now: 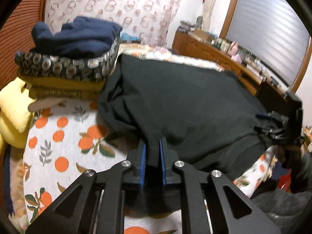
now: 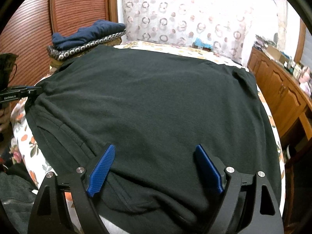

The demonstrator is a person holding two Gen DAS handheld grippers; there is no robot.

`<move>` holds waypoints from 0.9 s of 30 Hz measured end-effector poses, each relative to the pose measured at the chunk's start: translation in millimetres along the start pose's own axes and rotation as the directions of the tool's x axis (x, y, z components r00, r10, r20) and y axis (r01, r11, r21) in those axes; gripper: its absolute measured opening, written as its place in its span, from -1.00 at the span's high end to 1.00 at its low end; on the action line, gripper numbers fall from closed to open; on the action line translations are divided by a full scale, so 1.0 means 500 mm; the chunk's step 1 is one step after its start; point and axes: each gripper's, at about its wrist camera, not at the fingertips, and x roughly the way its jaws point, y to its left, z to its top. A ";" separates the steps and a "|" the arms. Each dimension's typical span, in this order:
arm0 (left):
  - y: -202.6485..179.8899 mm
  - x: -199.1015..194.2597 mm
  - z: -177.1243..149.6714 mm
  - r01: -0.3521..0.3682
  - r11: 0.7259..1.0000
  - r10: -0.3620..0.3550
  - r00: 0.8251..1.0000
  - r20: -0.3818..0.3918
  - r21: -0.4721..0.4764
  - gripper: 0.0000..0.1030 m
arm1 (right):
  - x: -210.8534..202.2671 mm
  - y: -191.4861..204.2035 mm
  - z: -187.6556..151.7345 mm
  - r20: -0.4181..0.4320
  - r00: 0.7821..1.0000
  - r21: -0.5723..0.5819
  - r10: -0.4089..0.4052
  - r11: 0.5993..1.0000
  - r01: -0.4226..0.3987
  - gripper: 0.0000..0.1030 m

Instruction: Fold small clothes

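Observation:
A black garment lies spread over the bed's orange-print sheet. In the left wrist view its near edge is pulled up into a fold between the blue pads, and my left gripper is shut on that fold. The same gripper shows at the garment's left edge in the right wrist view. My right gripper stands open over the garment's near hem, its blue pads wide apart and pressing on nothing. It also shows at the garment's right side as the right gripper.
A stack of folded clothes with a navy piece on top sits at the bed's far left. A yellow cloth lies beside it. A wooden cabinet with clutter runs along the right. A patterned curtain hangs behind.

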 end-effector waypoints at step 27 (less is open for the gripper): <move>-0.363 0.028 0.254 0.293 0.894 -0.327 0.944 0.046 0.339 0.76 | -0.141 -0.080 -0.076 0.128 0.984 0.206 -0.127 0.974 0.099 -0.67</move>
